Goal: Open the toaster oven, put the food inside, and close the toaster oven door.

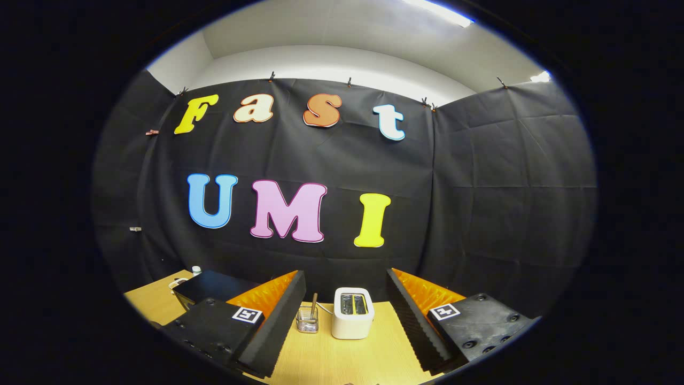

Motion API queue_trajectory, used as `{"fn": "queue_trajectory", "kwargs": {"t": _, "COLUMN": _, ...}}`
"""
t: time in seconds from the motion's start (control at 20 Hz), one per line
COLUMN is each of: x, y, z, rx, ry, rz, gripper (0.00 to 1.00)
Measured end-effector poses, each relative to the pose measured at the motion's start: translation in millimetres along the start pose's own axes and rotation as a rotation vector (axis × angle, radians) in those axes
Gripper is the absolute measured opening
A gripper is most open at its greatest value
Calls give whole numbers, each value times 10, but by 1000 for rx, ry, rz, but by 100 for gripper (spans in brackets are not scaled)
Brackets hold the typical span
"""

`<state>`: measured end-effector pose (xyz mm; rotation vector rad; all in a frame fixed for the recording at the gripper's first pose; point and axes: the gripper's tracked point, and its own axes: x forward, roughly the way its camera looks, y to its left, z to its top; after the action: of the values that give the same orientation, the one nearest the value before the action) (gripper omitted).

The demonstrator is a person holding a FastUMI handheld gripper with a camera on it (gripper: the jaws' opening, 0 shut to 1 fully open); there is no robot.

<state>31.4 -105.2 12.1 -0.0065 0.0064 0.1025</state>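
My gripper (346, 278) is open, its two fingers spread wide above a wooden table (342, 358), with nothing between them. A black box-shaped appliance (211, 286), probably the toaster oven, stands on the table beyond the left finger (267, 321), which hides part of it. I cannot tell from here whether its door is open or closed.
A white two-slot toaster (352, 313) stands just ahead, between the fingers. Left of it is a small clear glass (307, 320) holding a wooden stick. A small white-capped item (196, 270) sits behind the black appliance. The black cloth wall rises close behind the table.
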Motion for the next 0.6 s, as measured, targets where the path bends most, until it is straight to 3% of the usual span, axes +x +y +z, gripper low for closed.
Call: {"fn": "queue_trajectory", "kwargs": {"t": 0.6, "x": 55, "y": -46, "z": -41, "rx": -18, "ry": 3, "rz": -7, "gripper": 98}}
